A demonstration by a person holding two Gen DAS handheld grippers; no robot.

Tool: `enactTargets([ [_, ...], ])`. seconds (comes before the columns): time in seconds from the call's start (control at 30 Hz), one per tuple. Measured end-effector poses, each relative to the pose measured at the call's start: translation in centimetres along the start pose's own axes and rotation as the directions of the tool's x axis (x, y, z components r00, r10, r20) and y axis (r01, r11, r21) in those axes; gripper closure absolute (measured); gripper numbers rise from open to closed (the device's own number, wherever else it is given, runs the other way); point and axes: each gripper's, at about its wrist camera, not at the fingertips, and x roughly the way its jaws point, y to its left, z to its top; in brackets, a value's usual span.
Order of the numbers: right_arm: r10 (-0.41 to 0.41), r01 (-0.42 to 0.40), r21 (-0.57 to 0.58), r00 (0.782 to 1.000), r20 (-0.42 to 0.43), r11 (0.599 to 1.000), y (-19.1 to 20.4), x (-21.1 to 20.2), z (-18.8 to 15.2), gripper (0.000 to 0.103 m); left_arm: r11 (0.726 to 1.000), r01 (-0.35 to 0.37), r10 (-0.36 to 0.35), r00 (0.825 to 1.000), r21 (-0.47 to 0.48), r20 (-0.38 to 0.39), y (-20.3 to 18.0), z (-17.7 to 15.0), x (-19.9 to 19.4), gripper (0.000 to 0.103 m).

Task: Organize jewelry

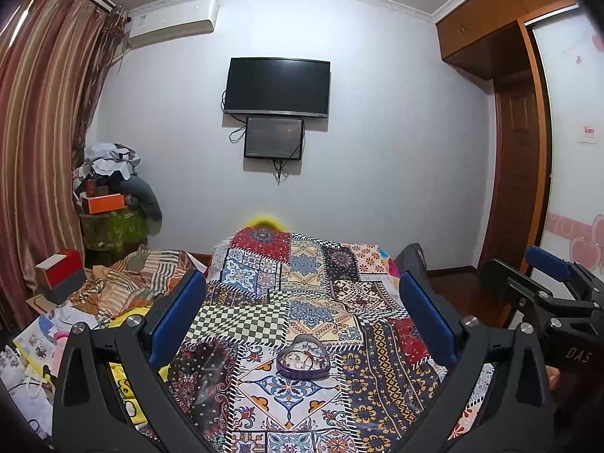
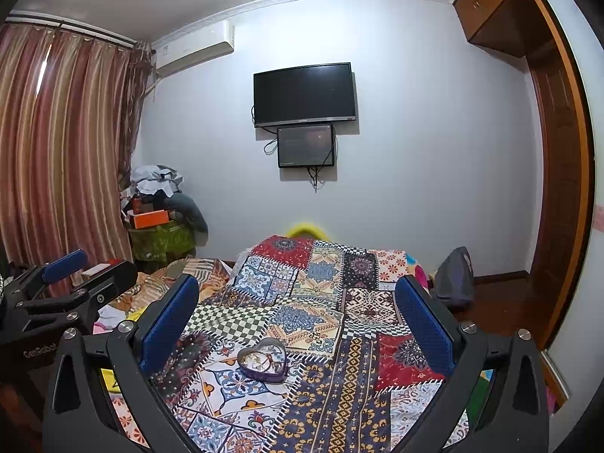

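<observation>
Bed: patchwork cover (image 1: 302,302).
Tin (image 1: 302,358): heart-shaped, on the cover — jewelry (image 1: 302,356) inside.
Left gripper (image 1: 302,317): jaws spread, empty.
Right gripper (image 2: 298,321): jaws spread — empty.

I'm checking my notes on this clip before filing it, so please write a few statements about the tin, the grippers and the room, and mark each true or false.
1. The heart-shaped tin lies open on the patchwork cloth with jewelry inside. True.
2. The left gripper is clamped on the tin. False: its jaws stand wide open and hold nothing, and the tin lies on the cloth between and beyond them.
3. The right gripper is open and empty. True.
4. The television on the wall shows a bright picture. False: its screen is dark.
5. A smaller screen hangs just below the television. True.
6. The curtains are plain blue. False: they are striped in reddish and tan tones.
</observation>
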Motion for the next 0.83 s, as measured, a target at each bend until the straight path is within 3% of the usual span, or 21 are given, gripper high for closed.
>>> enactTargets([
  [0.5, -0.006, 0.006, 0.000, 1.000, -0.007, 1.000, 0.00, 0.13, -0.07, 0.000, 0.999, 0.025, -0.026, 1.000, -0.029, -0.018, 0.48, -0.26, 0.62, 0.001],
  [0.83, -0.001, 0.001, -0.004, 1.000, -0.012, 1.000, 0.19, 0.41, -0.09, 0.000, 1.000, 0.006, -0.006, 1.000, -0.015, -0.015, 0.71, -0.21, 0.61, 0.001],
])
